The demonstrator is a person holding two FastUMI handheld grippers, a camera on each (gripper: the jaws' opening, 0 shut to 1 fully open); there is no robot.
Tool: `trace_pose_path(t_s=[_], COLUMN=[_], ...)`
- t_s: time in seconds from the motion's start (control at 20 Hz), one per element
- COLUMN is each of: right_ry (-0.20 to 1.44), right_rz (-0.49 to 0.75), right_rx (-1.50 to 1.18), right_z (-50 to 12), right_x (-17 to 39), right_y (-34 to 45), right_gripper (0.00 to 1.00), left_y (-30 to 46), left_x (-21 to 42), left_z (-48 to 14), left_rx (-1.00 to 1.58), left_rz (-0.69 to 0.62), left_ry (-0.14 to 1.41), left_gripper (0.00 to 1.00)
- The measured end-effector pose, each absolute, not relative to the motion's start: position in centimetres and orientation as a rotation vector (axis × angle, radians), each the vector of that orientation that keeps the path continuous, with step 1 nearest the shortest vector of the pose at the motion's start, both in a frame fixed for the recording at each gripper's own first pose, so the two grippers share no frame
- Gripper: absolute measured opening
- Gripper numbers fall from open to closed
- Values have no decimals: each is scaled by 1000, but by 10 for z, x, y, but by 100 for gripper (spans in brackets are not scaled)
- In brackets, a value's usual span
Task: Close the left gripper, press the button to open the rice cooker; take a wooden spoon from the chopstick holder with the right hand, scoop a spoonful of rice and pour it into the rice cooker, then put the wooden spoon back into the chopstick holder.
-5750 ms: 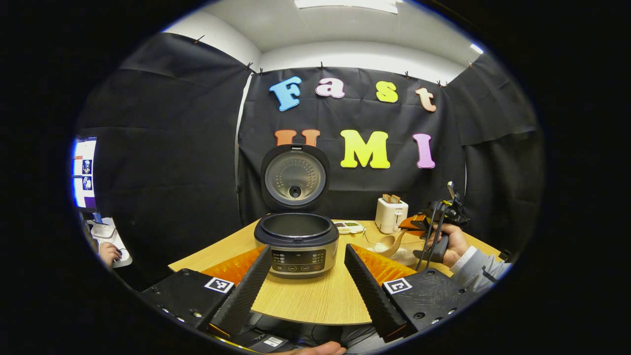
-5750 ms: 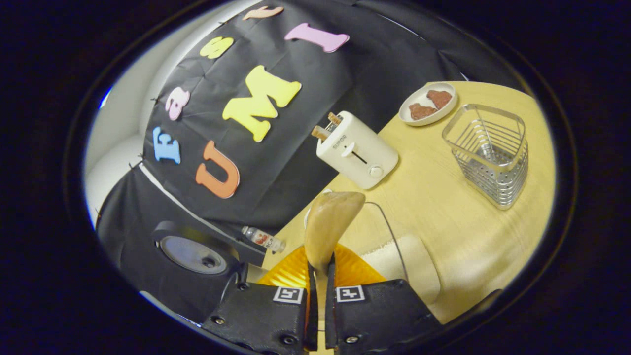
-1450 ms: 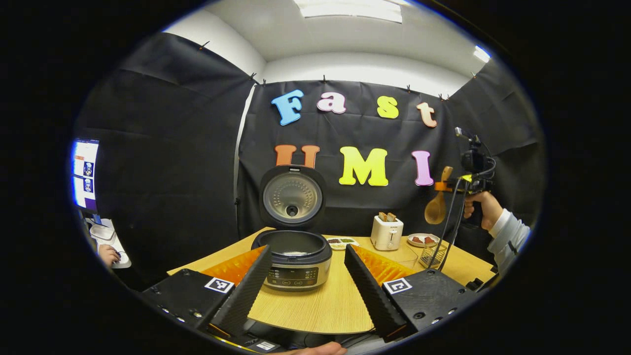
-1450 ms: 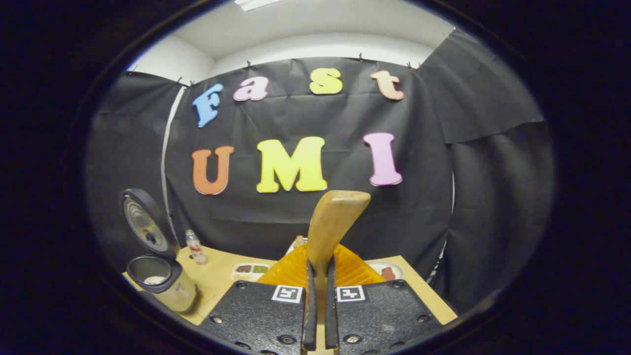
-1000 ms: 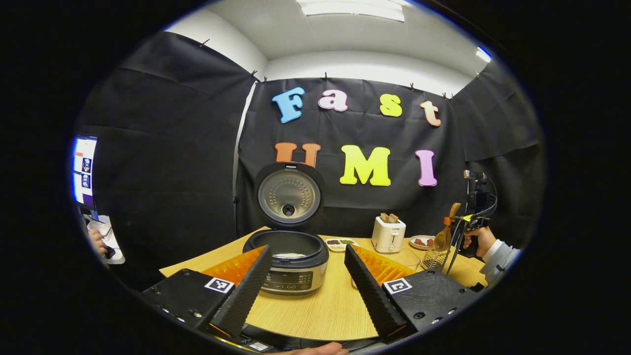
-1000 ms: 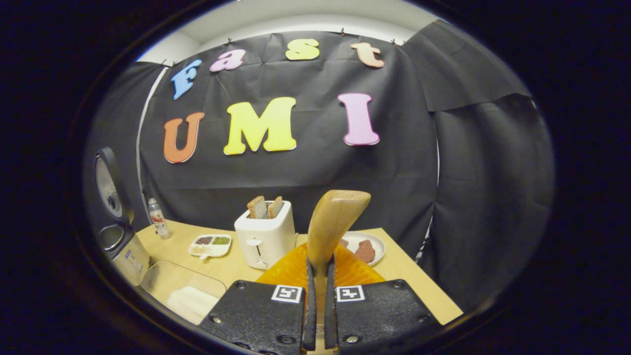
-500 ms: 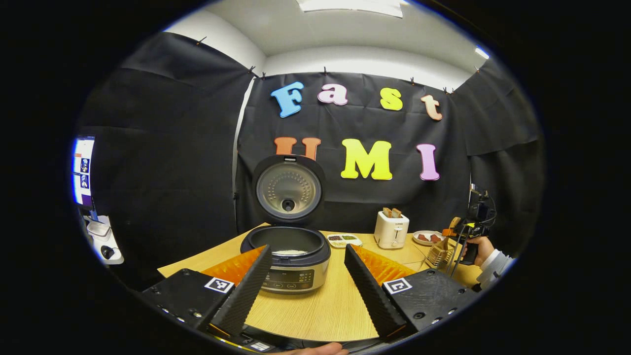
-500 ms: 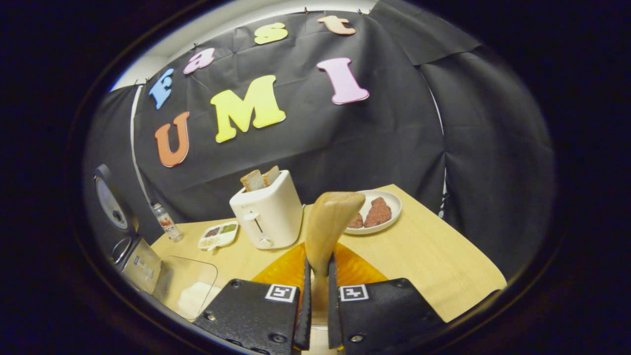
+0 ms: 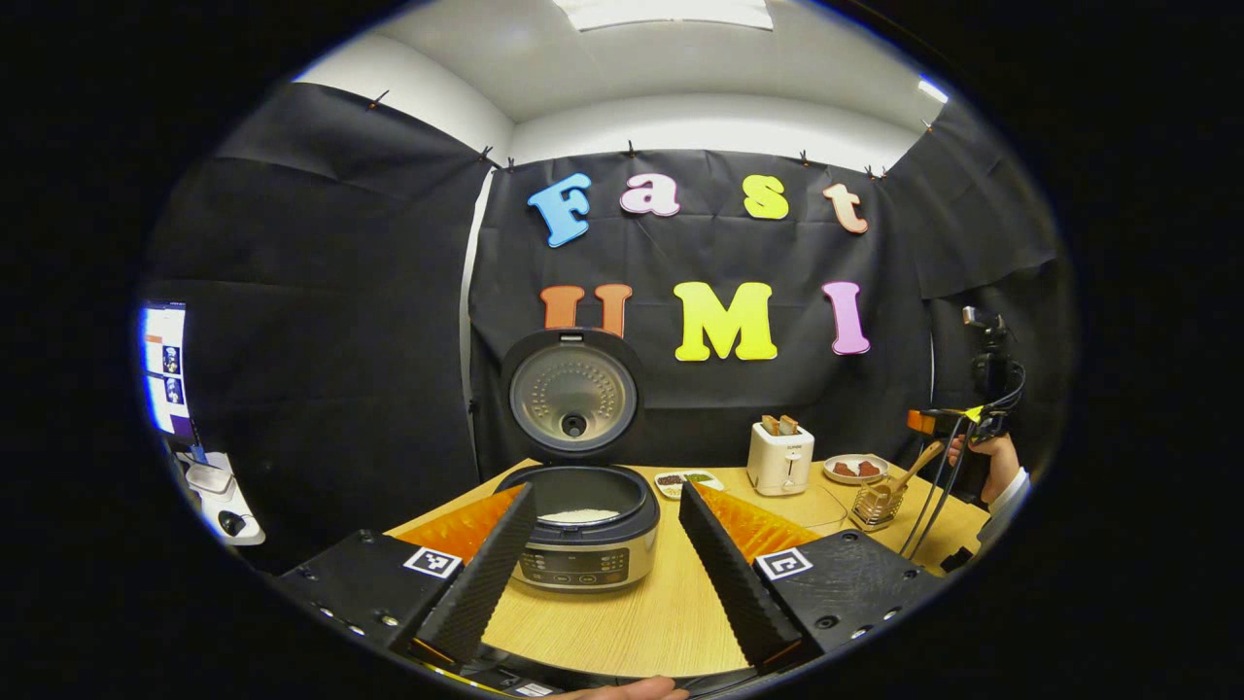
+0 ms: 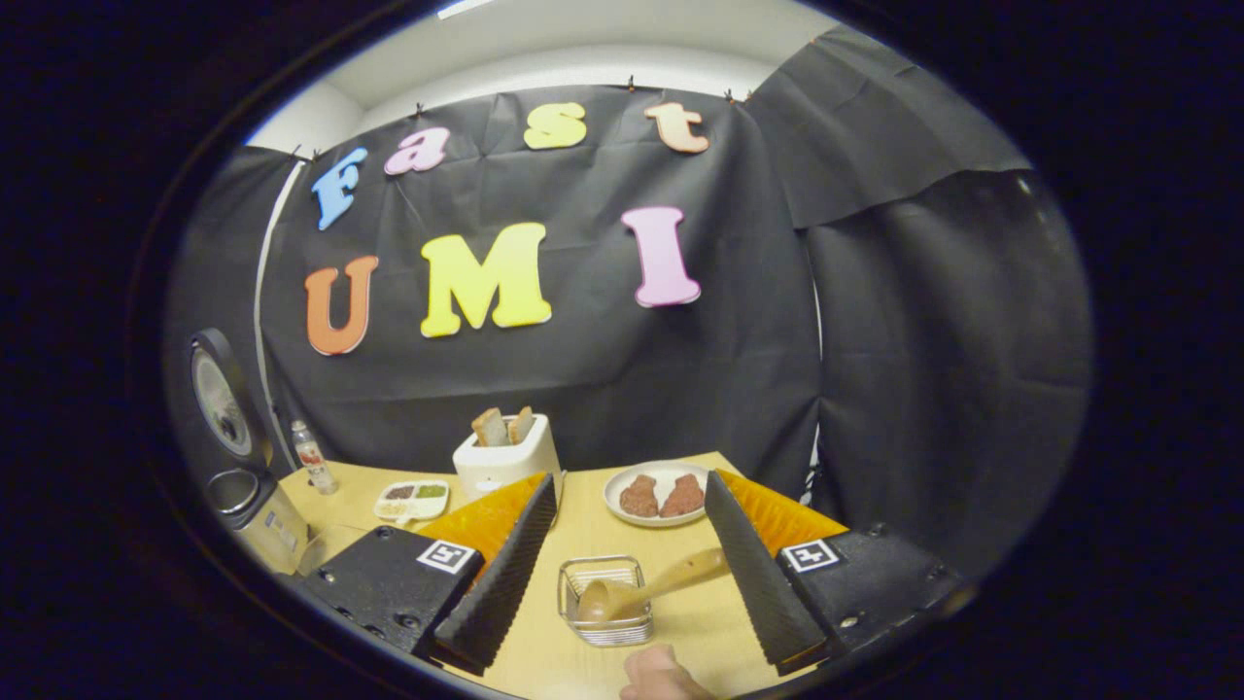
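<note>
The right tool (image 10: 627, 574) gapes wide just above the holder (image 10: 604, 600), where the spoon (image 10: 649, 586) now leans, bowl down. The left tool (image 9: 607, 559) is wide too, facing the open cooker (image 9: 580, 525) left of the holder, rice inside. By my reckoning every step is done.

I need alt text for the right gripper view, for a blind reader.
The open right gripper hovers above a wire chopstick holder holding a wooden spoon on a wooden table. Behind stand a white toaster and a white plate.
</note>
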State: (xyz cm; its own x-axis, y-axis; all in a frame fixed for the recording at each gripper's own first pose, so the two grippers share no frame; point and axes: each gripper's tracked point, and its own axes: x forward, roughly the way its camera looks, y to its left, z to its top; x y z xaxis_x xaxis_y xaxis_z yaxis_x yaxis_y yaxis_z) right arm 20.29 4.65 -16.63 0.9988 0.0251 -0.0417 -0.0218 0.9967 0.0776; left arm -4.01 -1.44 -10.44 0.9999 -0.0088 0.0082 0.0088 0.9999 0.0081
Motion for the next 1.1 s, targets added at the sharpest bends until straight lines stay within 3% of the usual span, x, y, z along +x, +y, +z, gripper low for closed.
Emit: trace_pose_path(t_s=[0.1, 0.15, 0.2, 0.55, 1.1], right_ry=[5, 1, 0, -32, -22], right_rz=[48, 66, 72, 130, 215], right_rx=[74, 69, 64, 80, 64], right_z=[-148, -143, -141, -134, -154], right_x=[167, 148, 131, 41, 17], right_y=[50, 53, 54, 60, 69], right_gripper=[100, 95, 100, 100, 100], left_y=[-11, -9, -8, 5, 43], left_x=[-39, -36, -34, 4, 152], left_z=[-100, -97, -91, -56, 28], left_rx=[8, 6, -3, 1, -21], left_rz=[-4, -1, 1, -12, 18], left_ry=[0, 4, 6, 51, -26], left_gripper=[95, 95, 95, 95, 94])
